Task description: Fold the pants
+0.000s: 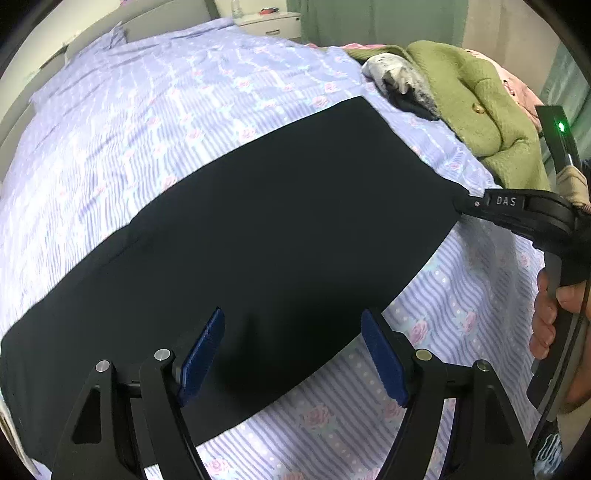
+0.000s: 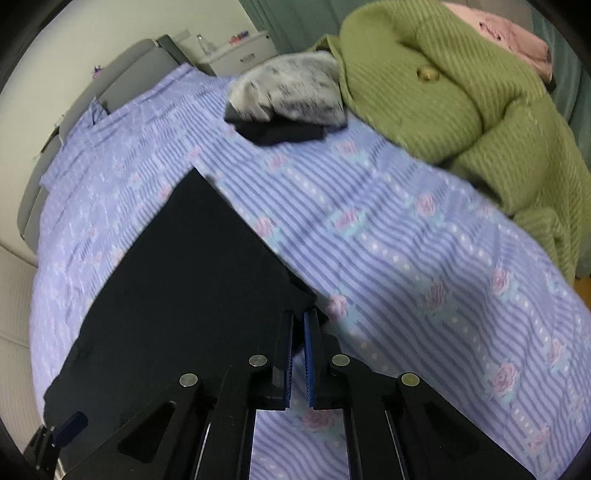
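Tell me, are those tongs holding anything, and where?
The right tongs are shut on the black pants, pinching one corner. The left tongs stand open above the pants, holding nothing.

Floral-striped bed (image 1: 155,122), white nightstand (image 1: 271,20), green curtains (image 1: 373,18)

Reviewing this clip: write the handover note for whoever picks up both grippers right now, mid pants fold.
Right gripper: shut on the corner of the black pants, at their right end.
Left gripper: open, hovering over the near edge of the pants, holding nothing.
Pants: lying flat and smooth in a long strip across the striped floral bedsheet; they look already folded lengthwise, though I can't confirm it. Green knit jacket and a fluffy grey garment sit beyond, clear of the pants.
Left: close the left gripper on the near edge, then probably carry the right end across to halve the strip.
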Available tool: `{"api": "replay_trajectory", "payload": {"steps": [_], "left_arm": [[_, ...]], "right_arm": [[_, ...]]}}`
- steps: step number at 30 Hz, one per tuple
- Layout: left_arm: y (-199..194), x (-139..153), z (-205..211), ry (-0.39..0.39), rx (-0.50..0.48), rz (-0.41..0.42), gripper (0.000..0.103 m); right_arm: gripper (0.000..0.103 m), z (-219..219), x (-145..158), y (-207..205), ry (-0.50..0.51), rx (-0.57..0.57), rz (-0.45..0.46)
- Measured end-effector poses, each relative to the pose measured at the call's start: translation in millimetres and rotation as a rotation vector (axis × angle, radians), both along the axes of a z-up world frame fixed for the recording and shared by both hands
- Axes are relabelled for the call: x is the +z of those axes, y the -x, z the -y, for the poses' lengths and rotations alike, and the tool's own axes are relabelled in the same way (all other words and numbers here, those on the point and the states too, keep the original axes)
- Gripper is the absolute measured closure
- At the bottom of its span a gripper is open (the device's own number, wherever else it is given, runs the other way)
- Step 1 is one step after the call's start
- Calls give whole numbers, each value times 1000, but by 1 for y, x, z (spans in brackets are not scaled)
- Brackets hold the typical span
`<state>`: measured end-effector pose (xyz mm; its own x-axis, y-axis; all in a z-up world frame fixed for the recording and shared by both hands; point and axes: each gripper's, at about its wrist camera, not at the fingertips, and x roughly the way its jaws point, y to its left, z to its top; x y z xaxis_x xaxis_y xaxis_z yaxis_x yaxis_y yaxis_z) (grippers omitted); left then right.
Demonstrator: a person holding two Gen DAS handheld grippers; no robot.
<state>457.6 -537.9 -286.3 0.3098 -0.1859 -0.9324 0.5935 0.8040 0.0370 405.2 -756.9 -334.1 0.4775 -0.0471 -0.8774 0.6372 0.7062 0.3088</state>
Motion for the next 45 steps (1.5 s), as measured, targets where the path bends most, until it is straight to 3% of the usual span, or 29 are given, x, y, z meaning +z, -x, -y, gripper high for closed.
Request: {"api": "replay_trajectory", "payload": {"steps": [3, 7, 10, 12, 15, 18, 23, 32, 36, 45], "left_arm": [[0, -1, -6, 2, 35, -11, 27], [2, 5, -15, 9, 73, -8, 27], [6, 15, -25, 24, 84, -3, 27], [9, 24, -35, 36, 99, 3, 27], [15, 41, -56, 53, 139, 23, 27], [21, 59, -89, 48, 239, 79, 26], [36, 80, -168, 79, 401, 85, 24], [90, 103, -322, 103, 672, 111, 21], [122, 89, -401, 29, 786, 108, 21], [159, 57, -503, -24, 896, 132, 21]], "right_arm": [[93, -1, 0, 1, 12, -3, -8], [68, -2, 15, 8, 115, -28, -64], [65, -7, 35, 21, 174, -12, -55], [57, -12, 49, 32, 180, -1, -47], [55, -25, 63, 44, 153, 9, -17], [55, -55, 73, 49, 111, 63, 15], [55, -143, 89, 41, 116, 305, 39], [55, -318, 129, 43, 125, 752, 176], [55, -406, 123, 53, 129, 935, 202], [55, -558, 81, 72, 182, 1246, 215]]}}
